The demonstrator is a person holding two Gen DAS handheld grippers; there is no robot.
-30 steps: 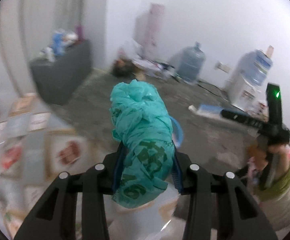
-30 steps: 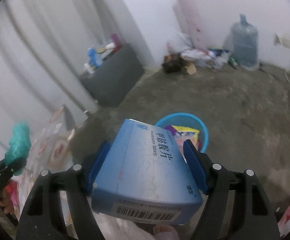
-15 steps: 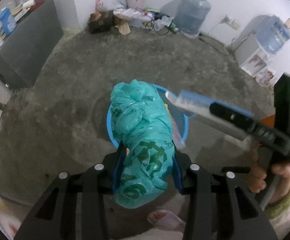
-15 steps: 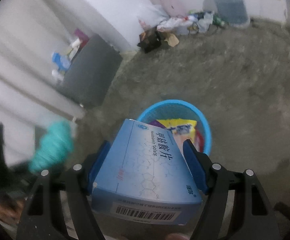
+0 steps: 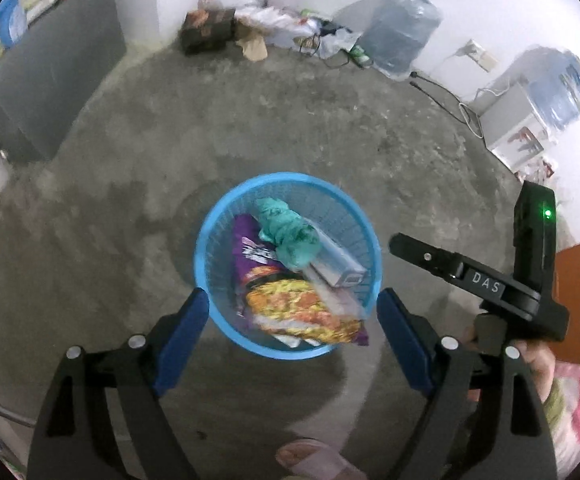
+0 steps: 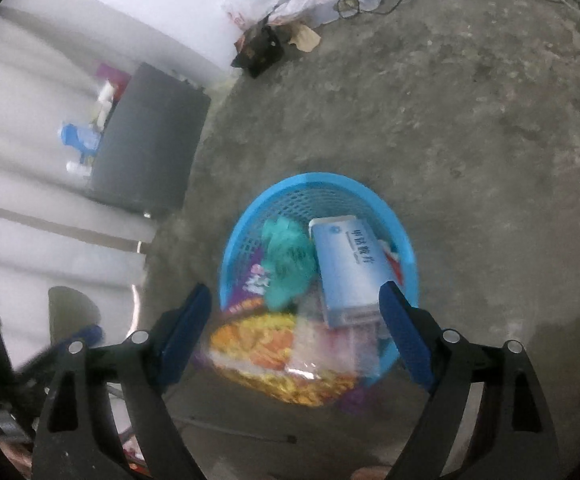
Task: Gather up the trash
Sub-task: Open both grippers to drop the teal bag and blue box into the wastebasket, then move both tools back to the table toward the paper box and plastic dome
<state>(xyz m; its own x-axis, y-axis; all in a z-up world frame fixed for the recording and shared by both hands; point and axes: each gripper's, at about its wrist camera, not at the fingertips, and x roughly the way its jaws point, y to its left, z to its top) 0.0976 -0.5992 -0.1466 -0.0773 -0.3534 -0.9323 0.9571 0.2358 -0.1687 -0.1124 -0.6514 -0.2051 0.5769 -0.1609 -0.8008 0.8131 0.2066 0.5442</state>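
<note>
A blue plastic waste basket stands on the concrete floor; it also shows in the right wrist view. Inside lie a crumpled teal plastic bag, a light blue medicine box and a purple and yellow snack packet. My left gripper is open and empty above the basket's near rim. My right gripper is open and empty above the basket; its body shows at the right of the left wrist view.
A dark grey cabinet stands at the left by the wall. A pile of bags and boxes and a water jug lie at the far wall. A water dispenser is at the right. A foot is below.
Both grippers have swung down over the basket and opened. The teal bag has dropped from the left gripper and the blue box from the right; both now lie in the basket.
</note>
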